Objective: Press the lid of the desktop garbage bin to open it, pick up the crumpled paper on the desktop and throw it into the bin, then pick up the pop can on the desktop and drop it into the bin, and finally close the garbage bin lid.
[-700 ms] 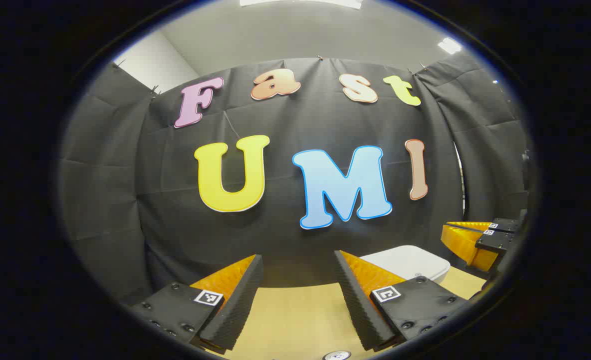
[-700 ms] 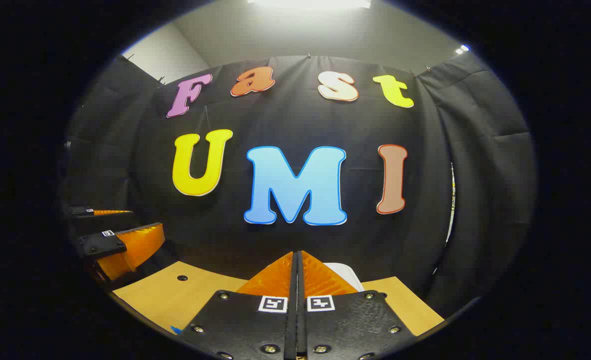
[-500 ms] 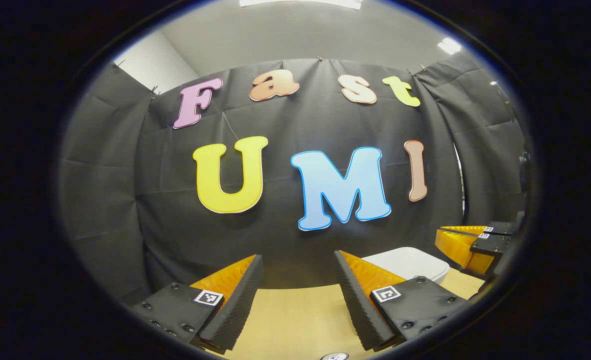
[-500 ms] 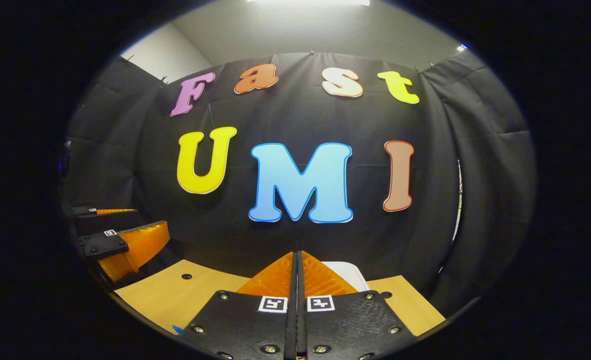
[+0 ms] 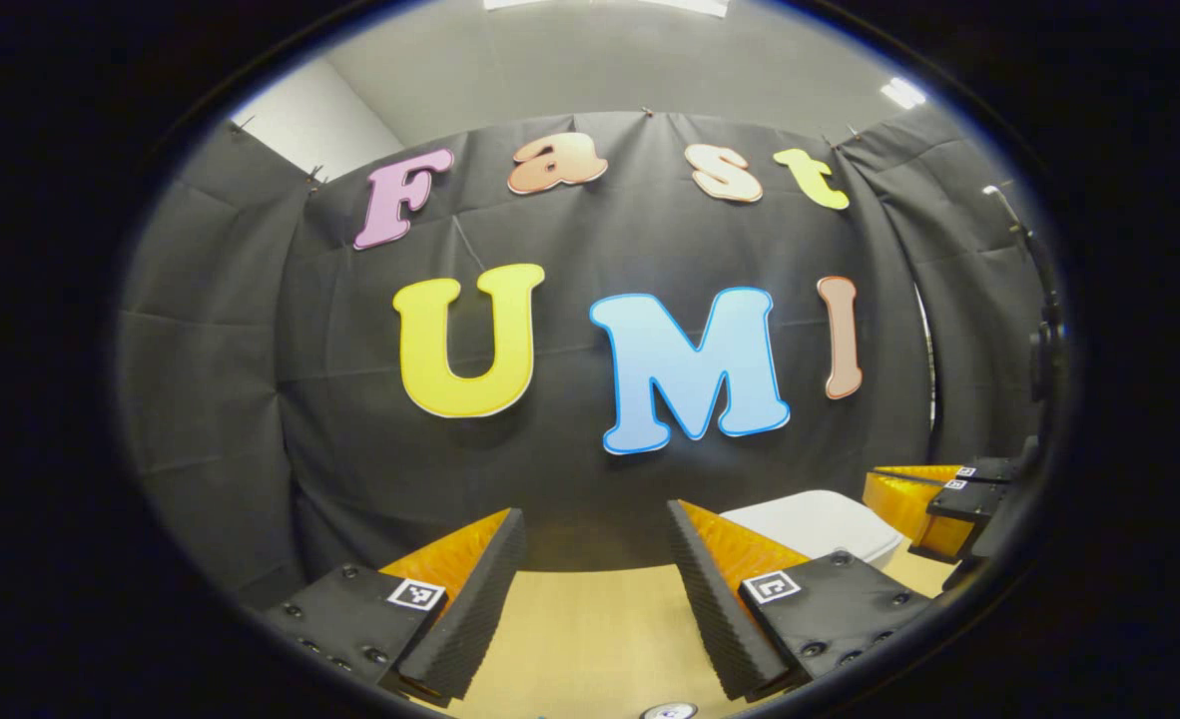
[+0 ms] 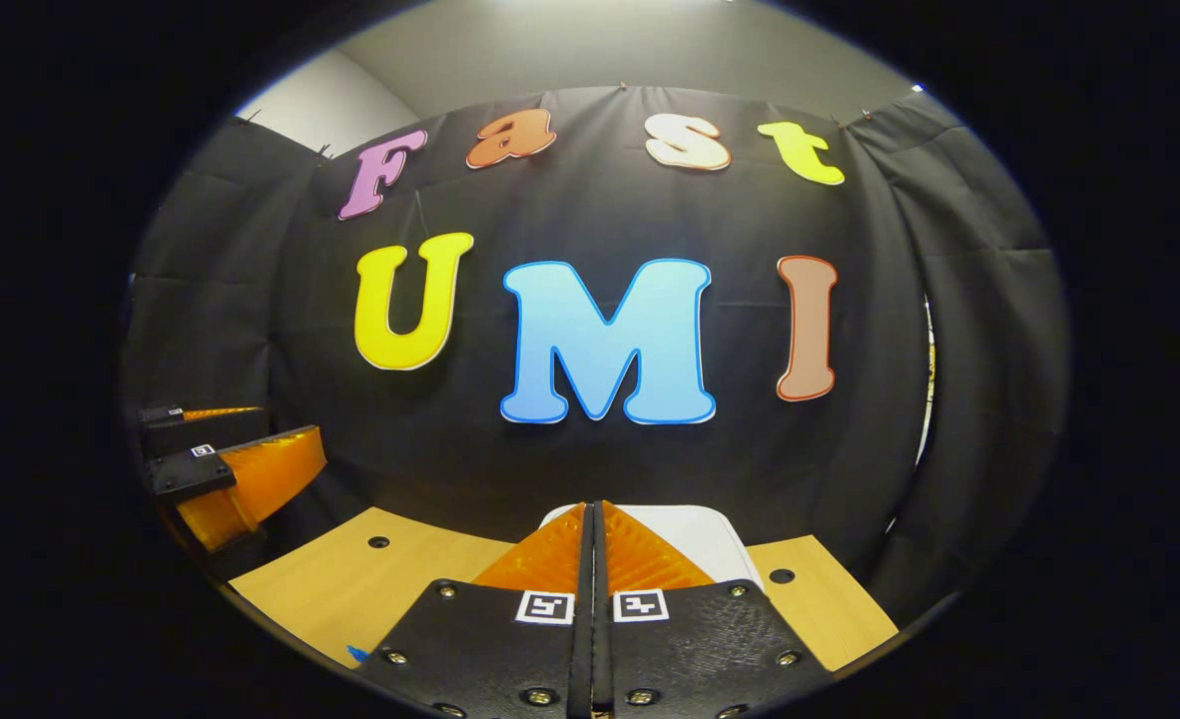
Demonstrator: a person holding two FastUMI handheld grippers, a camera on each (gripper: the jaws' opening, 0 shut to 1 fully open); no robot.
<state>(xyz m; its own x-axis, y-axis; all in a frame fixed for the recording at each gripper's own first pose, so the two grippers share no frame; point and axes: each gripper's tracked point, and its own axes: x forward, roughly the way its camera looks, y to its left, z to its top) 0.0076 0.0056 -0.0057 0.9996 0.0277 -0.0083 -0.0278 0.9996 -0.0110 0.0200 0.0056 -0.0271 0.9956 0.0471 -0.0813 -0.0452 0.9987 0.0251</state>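
The white bin lid lies flat and closed on the wooden table, just beyond my right gripper. That gripper is shut with nothing between its fingers, its tips over the lid's near edge. In the left gripper view the bin lid sits to the right behind my left gripper, which is open and holds nothing. The right gripper hangs at the far right beside the lid. The left gripper hovers at the left above the table edge.
The table has small screw holes and a bit of blue at its near edge. A small round metallic thing peeks in at the bottom of the left gripper view. The black cloth wall stands close behind the table.
The right gripper has tipped forward toward the bin, so more of the white lid shows beyond its tips. The left gripper has barely moved and stays open.
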